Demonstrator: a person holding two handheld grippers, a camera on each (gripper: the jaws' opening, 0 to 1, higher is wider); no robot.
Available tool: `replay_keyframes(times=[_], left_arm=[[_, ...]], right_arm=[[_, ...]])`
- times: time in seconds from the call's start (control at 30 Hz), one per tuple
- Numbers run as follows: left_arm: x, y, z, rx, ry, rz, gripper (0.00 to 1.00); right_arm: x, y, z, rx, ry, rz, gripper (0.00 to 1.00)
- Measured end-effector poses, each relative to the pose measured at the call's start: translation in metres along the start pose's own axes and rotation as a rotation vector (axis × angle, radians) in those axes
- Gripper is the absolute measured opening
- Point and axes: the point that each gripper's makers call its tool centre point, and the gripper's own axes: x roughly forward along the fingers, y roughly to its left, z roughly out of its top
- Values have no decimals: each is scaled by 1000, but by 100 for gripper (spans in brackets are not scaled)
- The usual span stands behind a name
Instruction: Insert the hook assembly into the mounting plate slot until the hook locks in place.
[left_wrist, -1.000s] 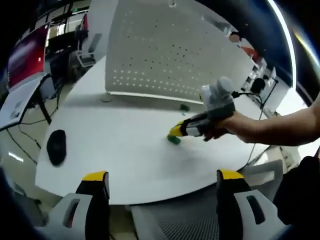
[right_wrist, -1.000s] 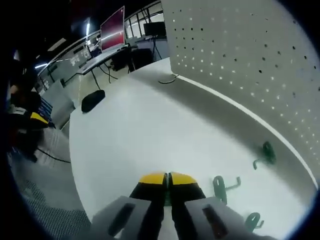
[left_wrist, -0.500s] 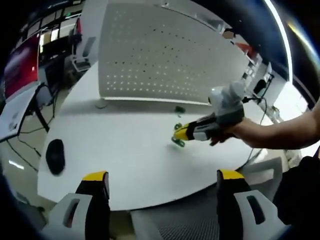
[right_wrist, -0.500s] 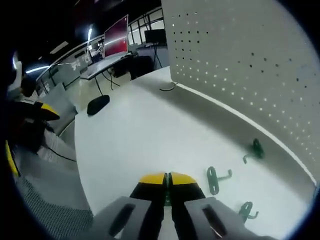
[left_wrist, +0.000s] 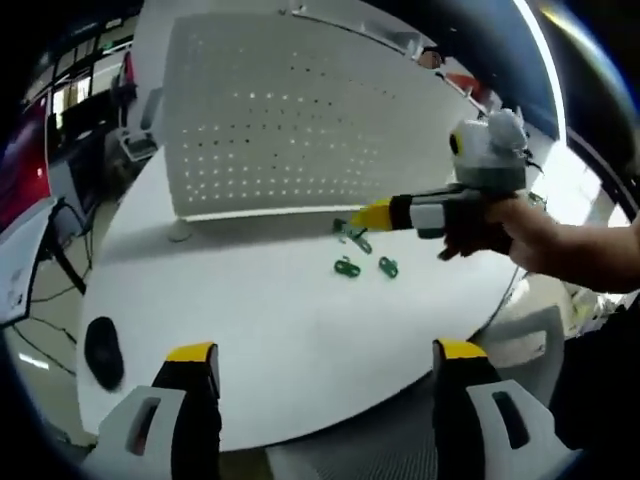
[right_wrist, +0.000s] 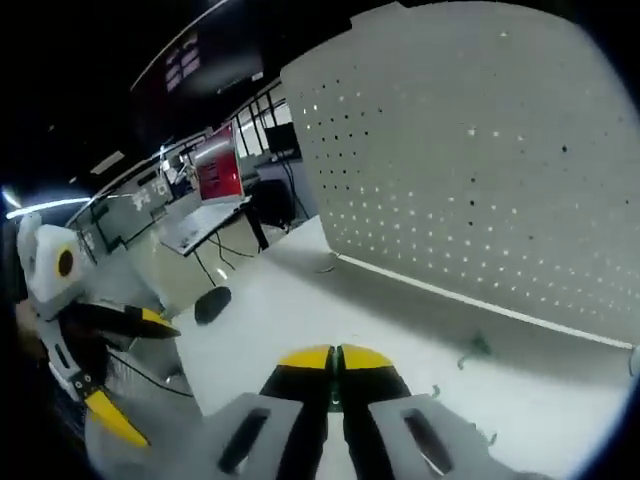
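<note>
Your left gripper (left_wrist: 318, 365) rises at 6 o'clock of the left gripper view with its yellow-tipped jaws spread wide, nothing between them, hanging over the near edge of the round white table (left_wrist: 230, 330). At 8 o'clock on that table lies a black mouse (left_wrist: 103, 349). Past the table's middle, toward 1 o'clock, two green hooks (left_wrist: 366, 267) lie loose on the surface, just beside each other. Just beyond them your right gripper (left_wrist: 362, 217) comes in from 3 o'clock, held in your hand (left_wrist: 500, 228), with a third green hook (left_wrist: 351, 235) hanging at its yellow tip above the table. In the right gripper view those jaws are pressed together at 6 o'clock, a sliver of green between the tips. Farthest back, at 12 o'clock, the white perforated mounting plate (left_wrist: 280, 120) stands upright along the table's far edge.
</note>
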Motion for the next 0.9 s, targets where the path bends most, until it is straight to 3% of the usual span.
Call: replay_keyframes(times=[0.17,0.5,0.7,0.9], left_arm=[[12,-7,14,-16,-15,-44,88],[28,-19,48,-34,-59,-89,82],[32,-26,72,-167,-152,-131,79],[35,-28,79,-229,-183,-162,63]], right_arm=[[-17,12,19,58,-89,41,0],[-41,35,34,140,-182,98,0],[-49,47,38,120,-230,110,0],[-56,55,50,144,-287,127,0]])
